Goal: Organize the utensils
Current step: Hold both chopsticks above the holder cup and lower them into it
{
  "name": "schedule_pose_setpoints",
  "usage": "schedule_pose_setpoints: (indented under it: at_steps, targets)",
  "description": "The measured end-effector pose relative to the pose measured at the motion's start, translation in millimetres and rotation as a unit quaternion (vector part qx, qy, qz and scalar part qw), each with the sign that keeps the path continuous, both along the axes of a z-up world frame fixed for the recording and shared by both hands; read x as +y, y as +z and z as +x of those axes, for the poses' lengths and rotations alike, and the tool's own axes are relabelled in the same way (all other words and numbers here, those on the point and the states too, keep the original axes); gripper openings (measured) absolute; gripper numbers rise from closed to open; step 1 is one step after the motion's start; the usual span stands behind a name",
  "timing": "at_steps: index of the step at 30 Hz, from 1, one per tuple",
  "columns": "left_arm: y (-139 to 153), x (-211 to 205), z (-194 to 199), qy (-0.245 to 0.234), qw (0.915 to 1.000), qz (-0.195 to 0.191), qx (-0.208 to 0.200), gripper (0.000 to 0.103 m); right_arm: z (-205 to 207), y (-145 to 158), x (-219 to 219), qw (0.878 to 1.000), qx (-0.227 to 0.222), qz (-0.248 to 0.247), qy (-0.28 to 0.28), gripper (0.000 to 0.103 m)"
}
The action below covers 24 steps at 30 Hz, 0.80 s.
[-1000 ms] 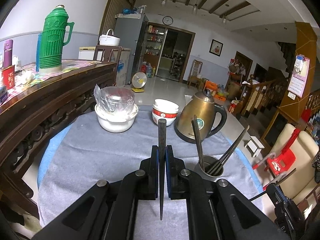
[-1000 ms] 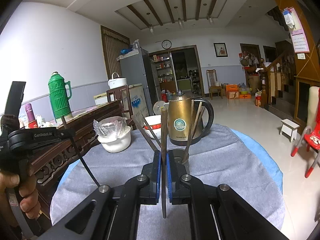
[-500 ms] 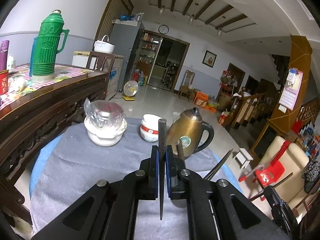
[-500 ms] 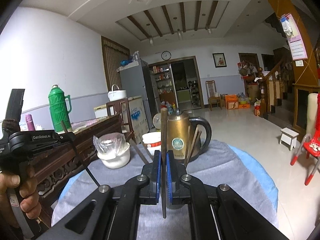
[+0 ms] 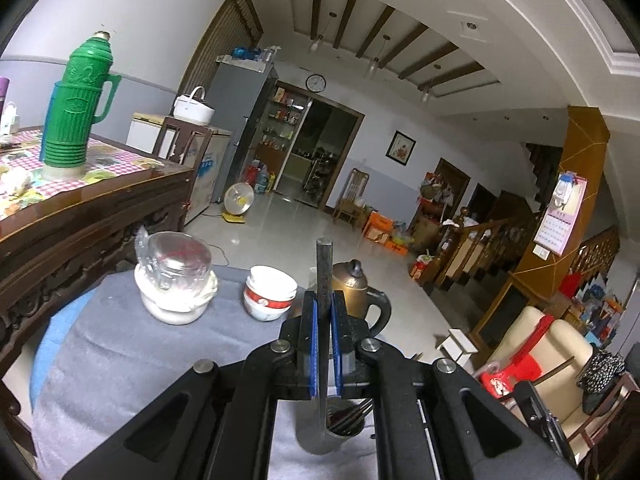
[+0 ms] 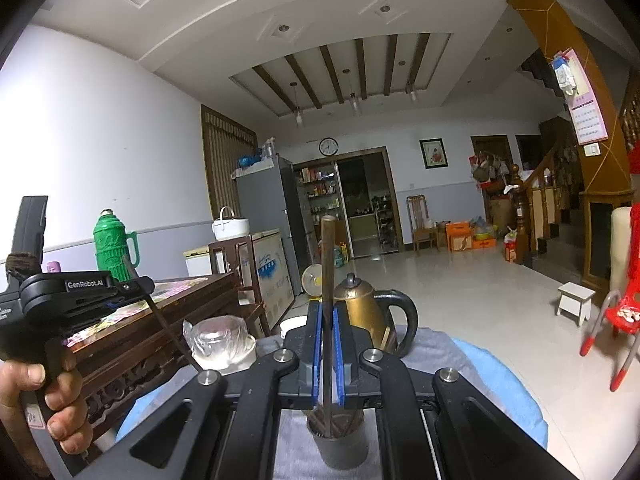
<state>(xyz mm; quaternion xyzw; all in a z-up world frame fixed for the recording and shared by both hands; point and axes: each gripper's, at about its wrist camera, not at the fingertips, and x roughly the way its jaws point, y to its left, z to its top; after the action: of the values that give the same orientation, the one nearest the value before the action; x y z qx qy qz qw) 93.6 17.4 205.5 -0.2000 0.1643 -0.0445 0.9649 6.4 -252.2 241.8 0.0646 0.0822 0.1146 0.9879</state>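
Note:
My left gripper [image 5: 323, 301] is shut on a dark chopstick [image 5: 324, 264] that stands upright between the blue pads. Its lower tip hangs just above a grey cup [image 5: 316, 442] holding several dark chopsticks. The right gripper [image 6: 327, 309] is shut on a brown chopstick [image 6: 328, 256], also upright, above the same cup [image 6: 340, 450]. In the right wrist view a hand [image 6: 60, 400] holds the left gripper [image 6: 142, 286] at the left, its chopstick [image 6: 164, 326] slanting down to the right.
A round table under a grey cloth [image 5: 120, 360] carries a gold kettle [image 5: 356, 292], stacked red-and-white bowls [image 5: 270, 292] and a white bowl with a wrapped glass [image 5: 176, 280]. A dark wooden sideboard [image 5: 80, 232] with a green thermos [image 5: 76, 108] stands at the left.
Both grippers have risen and tipped up, each still holding its chopstick. The cup and the table have sunk to the bottom of both views, under the jaws.

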Motion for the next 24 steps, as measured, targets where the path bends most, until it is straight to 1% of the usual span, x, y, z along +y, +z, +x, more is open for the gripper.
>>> schedule_pose_setpoints:
  at_steps: [5,9,11,24]
  targets:
    - [-5,-19,21,-0.018,0.9998,0.0,0.006,0.006,24,-5,4,1.0,0.012,-0.005,-0.006,0.006]
    - [-14,-33,35,-0.029,0.9994,0.01,0.018,0.006,38,-12,4,1.0,0.026,-0.007,-0.006,0.006]
    - [-19,-38,41,-0.029,0.9992,0.018,0.021,0.006,43,-15,4,0.999,0.032,-0.01,-0.007,0.006]
    - [-43,-50,72,-0.03,0.9974,0.037,0.053,0.006,78,-42,5,0.996,0.082,-0.019,-0.004,0.006]
